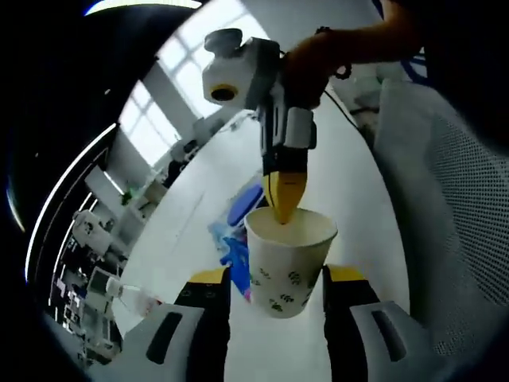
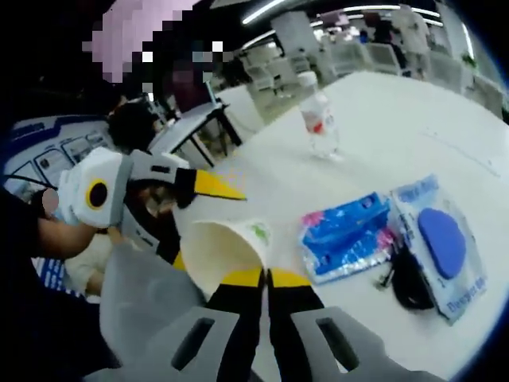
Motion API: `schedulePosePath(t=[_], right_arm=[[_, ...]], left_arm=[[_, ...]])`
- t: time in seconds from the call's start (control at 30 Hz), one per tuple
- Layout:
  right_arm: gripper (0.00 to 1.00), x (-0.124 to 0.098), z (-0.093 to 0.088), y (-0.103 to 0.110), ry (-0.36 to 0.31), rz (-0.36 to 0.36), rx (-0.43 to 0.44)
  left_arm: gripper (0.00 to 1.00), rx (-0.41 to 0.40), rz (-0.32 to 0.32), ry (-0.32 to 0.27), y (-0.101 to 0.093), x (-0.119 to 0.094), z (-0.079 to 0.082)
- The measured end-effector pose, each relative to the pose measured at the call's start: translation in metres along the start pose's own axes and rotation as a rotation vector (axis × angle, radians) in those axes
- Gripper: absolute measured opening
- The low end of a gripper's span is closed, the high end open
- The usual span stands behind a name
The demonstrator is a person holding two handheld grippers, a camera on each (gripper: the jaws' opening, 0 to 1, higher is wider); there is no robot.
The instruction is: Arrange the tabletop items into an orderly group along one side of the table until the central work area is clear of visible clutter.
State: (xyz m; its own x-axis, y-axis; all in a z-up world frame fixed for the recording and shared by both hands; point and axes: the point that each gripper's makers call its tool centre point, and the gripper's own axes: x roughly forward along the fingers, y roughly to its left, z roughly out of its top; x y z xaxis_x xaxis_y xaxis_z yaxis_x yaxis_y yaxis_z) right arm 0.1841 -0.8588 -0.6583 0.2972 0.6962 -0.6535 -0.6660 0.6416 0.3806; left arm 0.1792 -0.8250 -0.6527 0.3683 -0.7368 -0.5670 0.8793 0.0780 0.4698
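**Left gripper view: cup held by the right gripper, left jaws open around it**

In the left gripper view, going left to right, a bottle [image 1: 137, 298] lies on its side at the table's [image 1: 350, 183] far left edge. Next come a blue packet [image 1: 236, 253] and a pouch [image 1: 245, 205] beyond it. Then comes the paper cup [image 1: 288, 267], upright and lifted off the table. The left gripper [image 1: 277, 288] stands spread, one jaw on each side of the cup; I cannot tell whether either touches the wall. From above, the right gripper [image 1: 285, 213] comes down with its yellow tip over the cup's rim, pinching the wall.

In the right gripper view, the left gripper [image 2: 208, 208] enters from the left, its yellow-tipped jaws apart beside the cup [image 2: 227, 251]. The right gripper [image 2: 266, 278] has its jaws clenched together on the cup's near rim. Right of that lie the packet [image 2: 346, 235], a dark cord [image 2: 409, 280] and the pouch [image 2: 444, 243] with its blue oval, all in the middle of the table [image 2: 398, 119]. The bottle [image 2: 320, 119] is further off.

The move ahead likely turns on the cup's axis: it runs upright, with the right gripper above at the rim and the left gripper level with the body, straddling it. Both are at the cup, so either a handover or a carry to the table's side looks possible. The other items are not yet grouped.
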Motion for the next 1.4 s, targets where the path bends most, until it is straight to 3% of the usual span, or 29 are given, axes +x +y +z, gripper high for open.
schedulePosePath(t=[0.3,0.57,0.7,0.9,1.13,1.4], right_arm=[[0.00,-0.004,0.001,0.004,0.006,0.008,-0.062],[0.00,-0.006,0.000,0.006,0.001,-0.004,-0.131],[0.00,-0.009,0.005,0.007,-0.023,0.009,-0.110],[0.00,-0.014,0.018,0.011,-0.091,0.057,0.008],[0.00,-0.014,0.026,0.014,-0.128,0.072,0.046],[0.03,-0.016,0.038,0.019,-0.230,0.121,0.102]], left_arm=[[0.36,0.011,-0.040,0.008,-0.011,0.002,0.005],[0.35,0.001,-0.025,0.010,-0.011,0.001,0.006],[0.34,-0.108,-0.017,-0.039,-0.011,-0.002,0.009],[0.33,-0.301,0.000,-0.131,-0.007,-0.008,0.014],[0.33,-0.431,0.011,-0.192,-0.005,-0.011,0.016],[0.32,-0.539,0.053,-0.250,-0.002,-0.012,0.021]])
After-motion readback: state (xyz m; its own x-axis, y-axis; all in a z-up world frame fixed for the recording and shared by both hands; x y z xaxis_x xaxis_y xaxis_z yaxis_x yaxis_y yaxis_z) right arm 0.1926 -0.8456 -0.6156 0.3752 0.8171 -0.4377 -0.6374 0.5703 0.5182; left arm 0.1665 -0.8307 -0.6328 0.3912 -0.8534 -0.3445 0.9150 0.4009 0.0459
